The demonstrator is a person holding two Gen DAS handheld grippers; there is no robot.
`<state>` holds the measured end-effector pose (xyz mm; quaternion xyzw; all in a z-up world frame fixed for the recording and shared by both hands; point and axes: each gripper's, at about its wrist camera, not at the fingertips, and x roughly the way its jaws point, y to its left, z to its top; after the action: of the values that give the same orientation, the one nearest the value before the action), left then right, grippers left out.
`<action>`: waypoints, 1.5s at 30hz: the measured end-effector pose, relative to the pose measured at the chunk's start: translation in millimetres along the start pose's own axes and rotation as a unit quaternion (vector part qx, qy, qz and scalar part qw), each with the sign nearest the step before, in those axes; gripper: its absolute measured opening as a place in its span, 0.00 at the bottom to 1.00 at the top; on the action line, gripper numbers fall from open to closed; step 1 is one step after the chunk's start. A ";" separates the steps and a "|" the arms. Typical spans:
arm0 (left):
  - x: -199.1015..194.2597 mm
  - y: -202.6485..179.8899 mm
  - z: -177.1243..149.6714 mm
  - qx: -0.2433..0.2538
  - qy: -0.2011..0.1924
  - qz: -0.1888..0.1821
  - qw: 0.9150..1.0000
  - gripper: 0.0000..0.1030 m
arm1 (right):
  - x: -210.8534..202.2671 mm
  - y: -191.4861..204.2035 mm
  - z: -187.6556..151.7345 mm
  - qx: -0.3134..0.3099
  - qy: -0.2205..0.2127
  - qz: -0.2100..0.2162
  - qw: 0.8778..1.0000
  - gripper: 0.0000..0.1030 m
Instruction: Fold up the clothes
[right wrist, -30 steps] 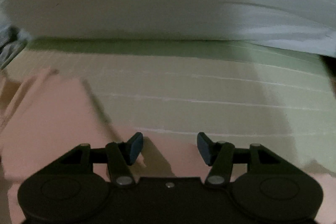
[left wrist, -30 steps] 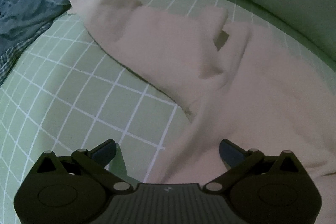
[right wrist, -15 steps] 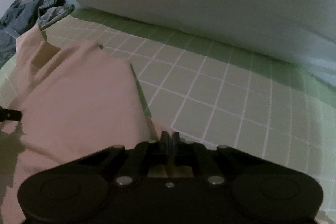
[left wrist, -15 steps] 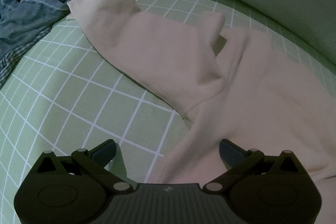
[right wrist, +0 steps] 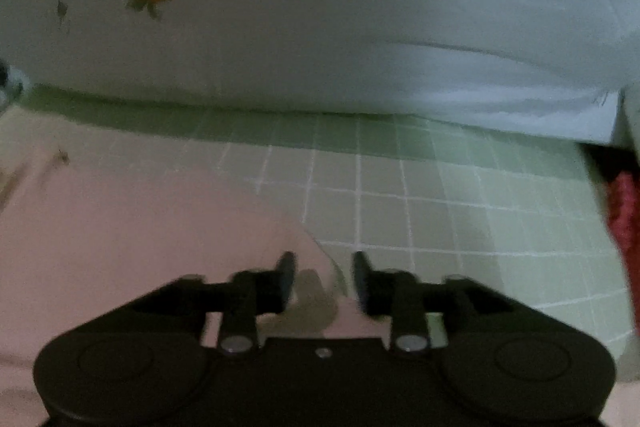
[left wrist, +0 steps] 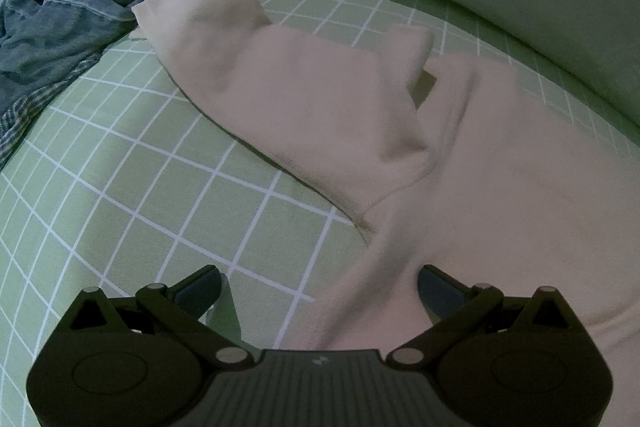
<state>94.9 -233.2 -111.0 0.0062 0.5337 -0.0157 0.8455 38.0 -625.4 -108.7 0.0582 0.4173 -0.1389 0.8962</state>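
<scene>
A pale pink garment [left wrist: 320, 99] lies spread on the green checked sheet [left wrist: 120, 167], one part folded over toward the upper left. My left gripper [left wrist: 320, 283] hovers wide open over the garment's near end, where a raised ridge of cloth runs between its fingers without touching the pads. In the right wrist view, the garment [right wrist: 140, 227] fills the lower left. The right gripper [right wrist: 323, 269] stands over its corner, jaws opening. The cloth's edge lies between them, and the pads do not press it.
A heap of blue denim and plaid clothes [left wrist: 72, 11] sits at the sheet's far left. A white quilt [right wrist: 320, 27] with a carrot print borders the far side. Something red [right wrist: 624, 215] shows at the right edge. Bare sheet [right wrist: 440, 207] lies right of the garment.
The right gripper shut over the garment's edge half a second ago and has since parted; its view swung toward the quilt. The left gripper stayed open and in place.
</scene>
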 end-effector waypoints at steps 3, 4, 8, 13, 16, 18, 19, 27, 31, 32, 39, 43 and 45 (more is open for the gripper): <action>0.4 -0.2 1.7 0.000 0.002 0.000 1.000 1.00 | 7.3 -0.4 11.7 0.014 -0.001 0.032 0.999 0.51; 0.9 -0.5 3.3 0.000 0.004 0.000 1.000 1.00 | 10.1 2.6 15.1 0.010 -0.001 0.043 0.999 0.55; 3.1 -2.0 9.8 0.001 0.007 -0.001 1.000 1.00 | 28.4 18.1 29.6 -0.026 0.014 0.081 0.996 0.55; 8.2 -4.3 18.7 0.003 0.003 -0.002 1.000 1.00 | 45.2 47.8 42.1 -0.123 0.041 0.092 0.987 0.00; 11.8 -6.0 24.7 0.003 -0.005 -0.003 1.000 1.00 | 52.7 56.3 53.8 -0.151 0.023 0.075 0.985 0.00; 15.0 -7.7 30.4 0.006 -0.012 -0.004 1.000 1.00 | 62.9 56.4 66.6 -0.142 0.008 0.055 0.988 0.00; 16.8 -8.6 33.8 0.008 -0.015 -0.005 1.000 1.00 | 68.6 56.3 73.0 -0.140 0.001 0.039 0.989 0.00; 21.2 -11.9 47.5 -0.005 -0.005 -0.007 1.000 1.00 | 51.7 33.7 92.5 -0.048 -0.033 0.003 0.998 0.32; 4.5 -7.0 31.2 -0.013 -0.001 -0.013 1.000 1.00 | -3.8 20.1 40.3 0.013 -0.018 0.029 0.999 0.58; -4.2 -5.4 23.0 -0.011 -0.006 -0.015 1.000 1.00 | -18.0 17.9 21.6 0.026 -0.009 0.034 0.999 0.61; -58.0 10.4 -47.1 0.007 -0.018 -0.021 1.000 1.00 | -97.5 22.3 -106.1 0.054 0.057 0.043 0.996 0.62; -79.5 17.8 -82.2 0.011 -0.019 -0.019 1.000 1.00 | -124.7 20.4 -149.0 0.086 0.090 0.059 0.990 0.58; -87.5 20.3 -95.7 0.012 -0.020 -0.016 1.000 1.00 | -135.4 19.1 -166.0 0.100 0.101 0.069 0.988 0.53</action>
<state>-28.3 -208.6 -73.4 0.0073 0.5168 -0.0353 0.8554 -160.8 -543.6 -112.6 0.1896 0.4843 -0.1108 0.8469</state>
